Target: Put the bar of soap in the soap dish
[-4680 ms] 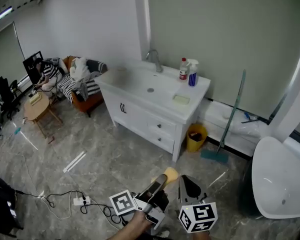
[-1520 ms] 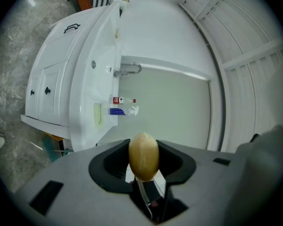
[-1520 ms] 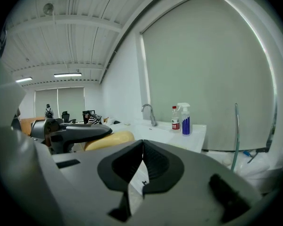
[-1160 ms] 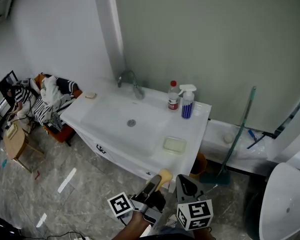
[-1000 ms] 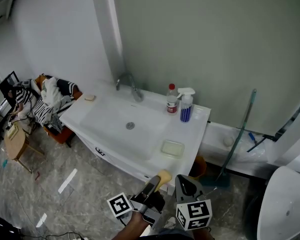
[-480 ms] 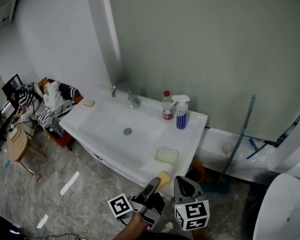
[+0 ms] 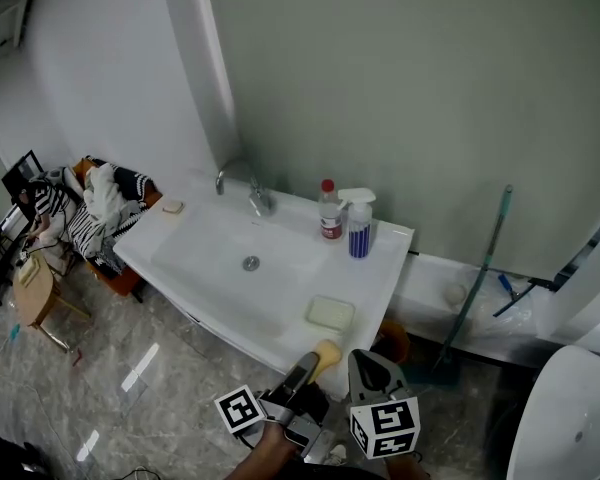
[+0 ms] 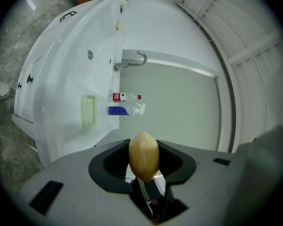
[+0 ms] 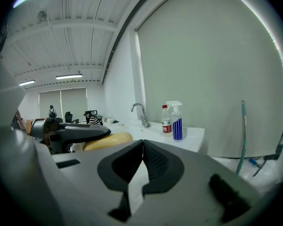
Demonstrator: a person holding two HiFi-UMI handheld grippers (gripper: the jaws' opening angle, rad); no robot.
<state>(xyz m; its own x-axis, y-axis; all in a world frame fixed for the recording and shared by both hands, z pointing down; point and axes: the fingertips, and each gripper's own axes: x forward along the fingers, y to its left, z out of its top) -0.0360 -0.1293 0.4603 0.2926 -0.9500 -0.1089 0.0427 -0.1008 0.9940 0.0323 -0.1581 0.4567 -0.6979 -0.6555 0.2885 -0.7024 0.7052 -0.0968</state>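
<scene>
A yellow oval bar of soap [image 8: 144, 156] sits between the jaws of my left gripper [image 8: 144, 160], which is shut on it. In the head view the soap [image 7: 327, 353] shows at the gripper's tip [image 7: 320, 360], near the front edge of the white vanity [image 7: 280, 318]. The pale green soap dish [image 7: 329, 313] lies empty on the counter just beyond the soap; it shows too in the left gripper view [image 8: 87, 111]. My right gripper [image 9: 142, 147] is shut with nothing in it, and sits beside the left one [image 7: 368, 366].
A red-capped bottle [image 7: 329, 211] and a blue spray bottle [image 7: 359, 224] stand at the counter's back right. A faucet [image 7: 255, 196] rises behind the basin [image 7: 235, 258]. A small soap [image 7: 172, 207] lies at the far left corner. A mop [image 7: 475, 288] leans at the right.
The vanity and soap dish have come nearer and lower in the head view as both grippers moved toward the counter. The soap stays gripped.
</scene>
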